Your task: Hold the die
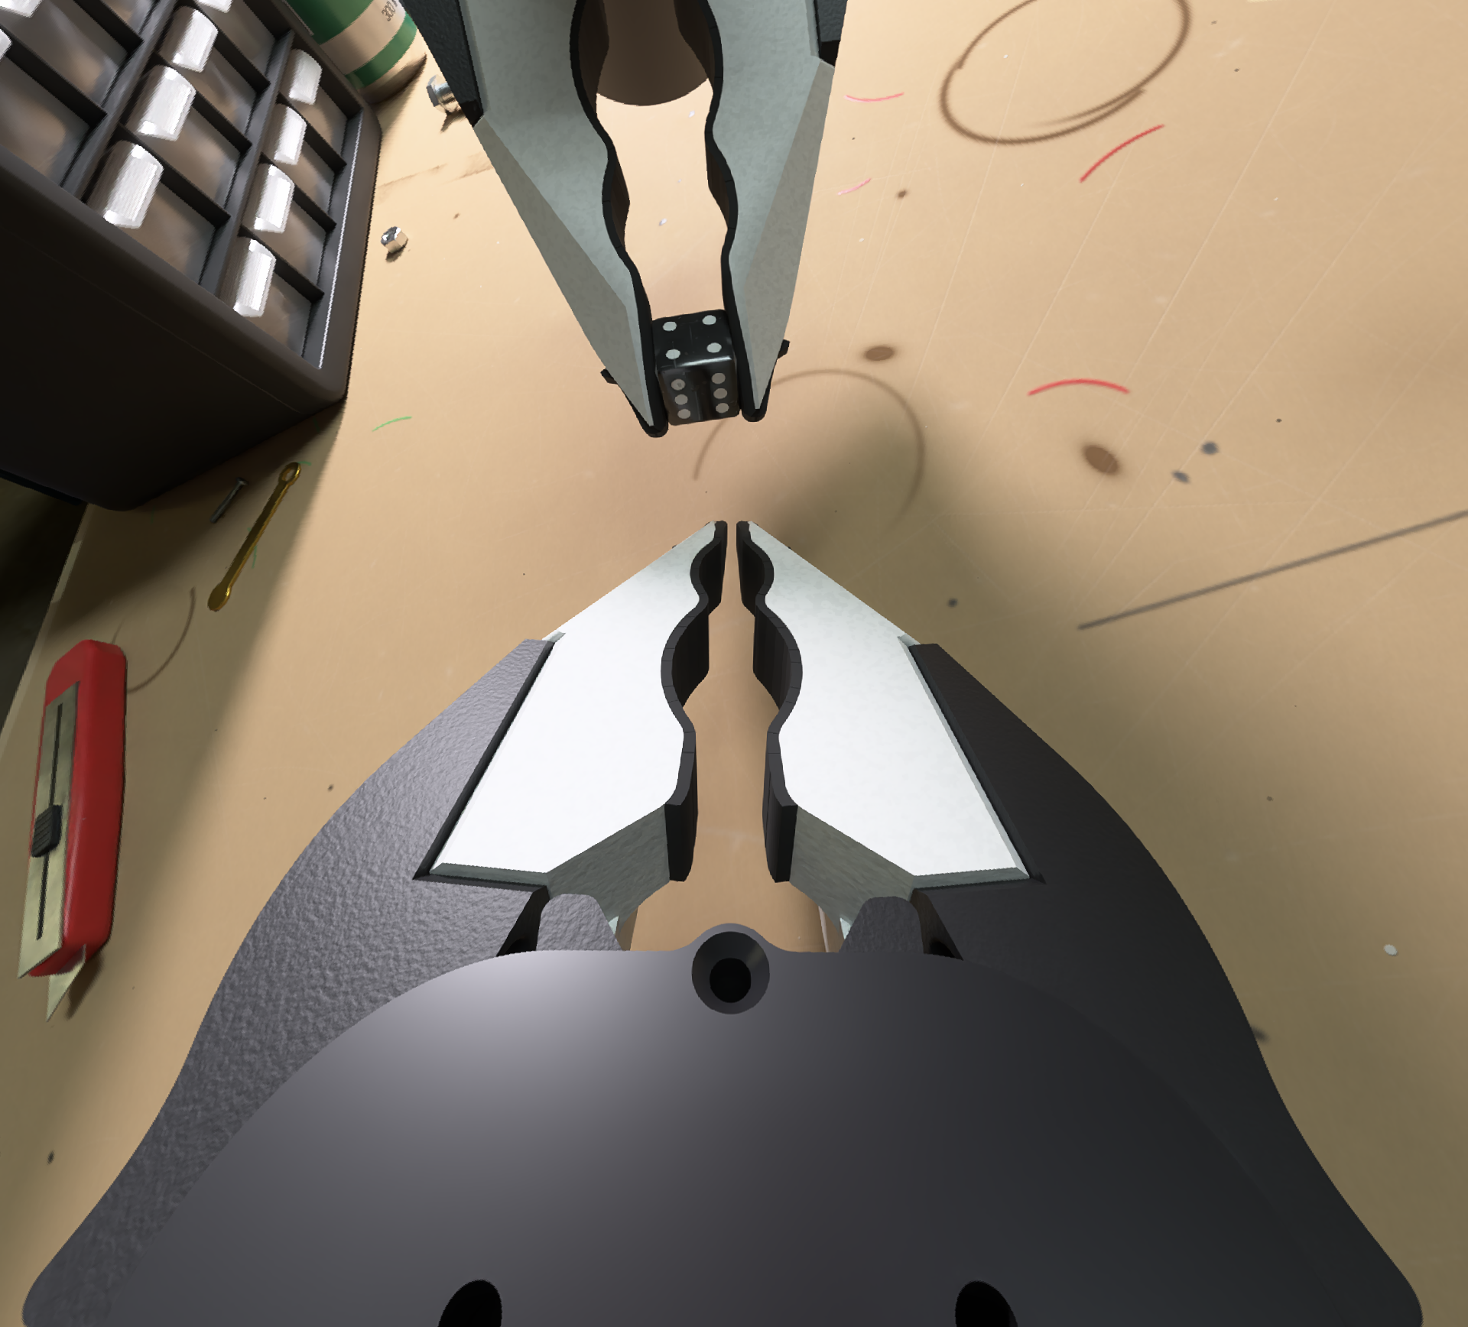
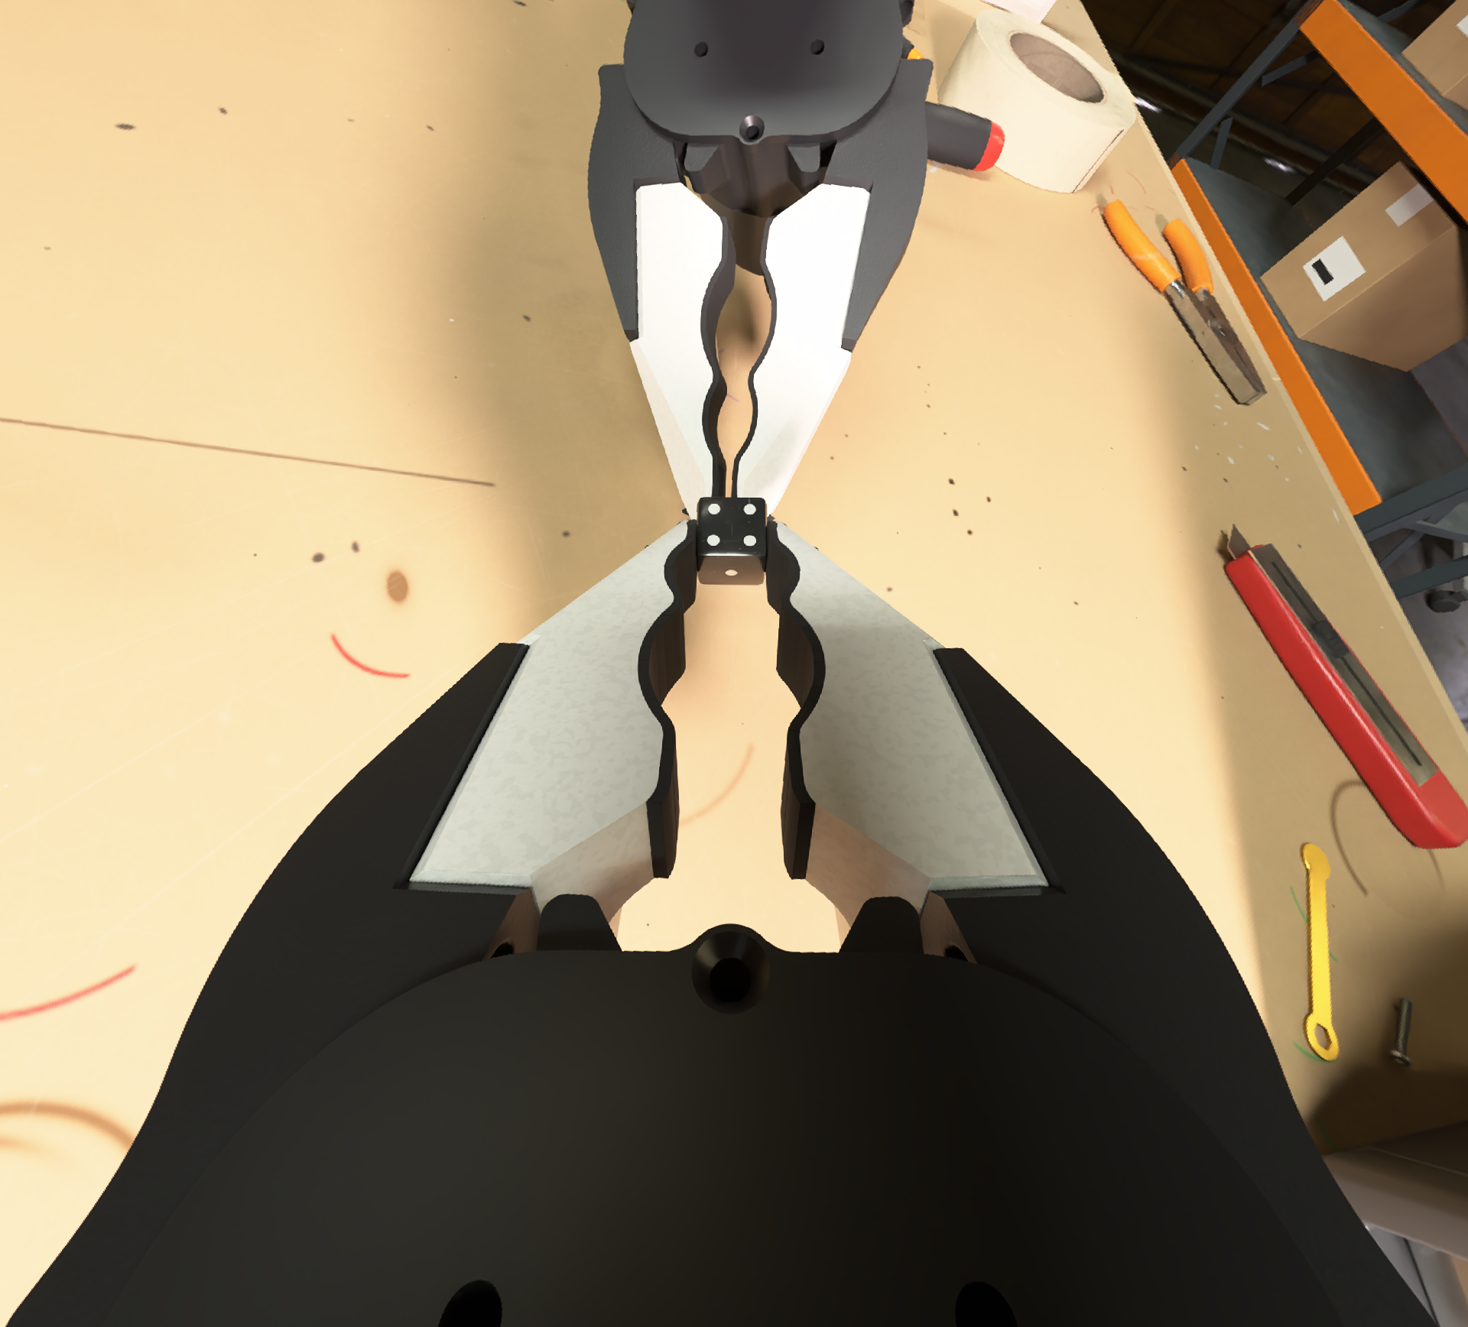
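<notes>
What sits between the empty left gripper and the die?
Nothing visible: only bare tan tabletop shows in the gap between the left gripper, jaws nearly closed and empty, and the small black white-pipped die clamped in the right gripper.

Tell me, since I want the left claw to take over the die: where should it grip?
Probably the top and bottom faces, coming straight ahead after opening and rolling a quarter turn. The right claw pinches the die by its two side faces at the fingertips, so those are covered. The left claw, shut and empty, already points at the die.
</notes>
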Action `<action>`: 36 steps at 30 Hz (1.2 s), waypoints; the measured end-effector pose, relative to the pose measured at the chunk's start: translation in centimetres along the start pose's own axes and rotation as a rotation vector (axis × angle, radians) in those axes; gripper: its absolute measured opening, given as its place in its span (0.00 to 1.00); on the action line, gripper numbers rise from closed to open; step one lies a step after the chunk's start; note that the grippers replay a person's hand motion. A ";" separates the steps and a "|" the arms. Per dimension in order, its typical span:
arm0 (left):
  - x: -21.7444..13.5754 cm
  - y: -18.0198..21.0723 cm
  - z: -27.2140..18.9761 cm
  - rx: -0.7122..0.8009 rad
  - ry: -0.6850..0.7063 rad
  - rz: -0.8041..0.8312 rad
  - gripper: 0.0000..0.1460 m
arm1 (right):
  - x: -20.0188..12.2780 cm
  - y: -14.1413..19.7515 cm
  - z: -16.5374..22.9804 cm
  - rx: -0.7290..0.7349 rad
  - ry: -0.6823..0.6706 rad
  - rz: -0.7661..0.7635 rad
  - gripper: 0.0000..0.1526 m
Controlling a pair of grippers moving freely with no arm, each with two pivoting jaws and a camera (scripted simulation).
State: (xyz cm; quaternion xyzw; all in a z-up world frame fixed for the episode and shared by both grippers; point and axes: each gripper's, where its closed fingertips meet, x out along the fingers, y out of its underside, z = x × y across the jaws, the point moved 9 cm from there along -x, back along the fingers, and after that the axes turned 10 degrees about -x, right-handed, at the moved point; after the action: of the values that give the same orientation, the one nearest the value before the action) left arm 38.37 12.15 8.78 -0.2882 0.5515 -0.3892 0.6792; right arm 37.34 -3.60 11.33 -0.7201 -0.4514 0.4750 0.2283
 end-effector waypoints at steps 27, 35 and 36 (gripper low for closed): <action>0.0 0.0 -0.1 0.021 0.013 -0.008 0.02 | 0.0 0.4 -0.1 0.073 -0.038 -0.037 0.11; 0.0 0.1 -0.1 0.035 0.009 -0.013 0.02 | -0.2 0.7 -0.4 0.120 -0.087 -0.103 0.11; 0.0 0.1 -0.1 0.036 0.010 -0.013 0.02 | -0.1 0.7 -0.4 0.113 -0.090 -0.101 0.11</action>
State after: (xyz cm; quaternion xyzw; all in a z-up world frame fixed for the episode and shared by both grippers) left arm 38.27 12.24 8.68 -0.2776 0.5460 -0.4049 0.6789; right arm 37.96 -4.00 11.01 -0.6602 -0.4694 0.5195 0.2718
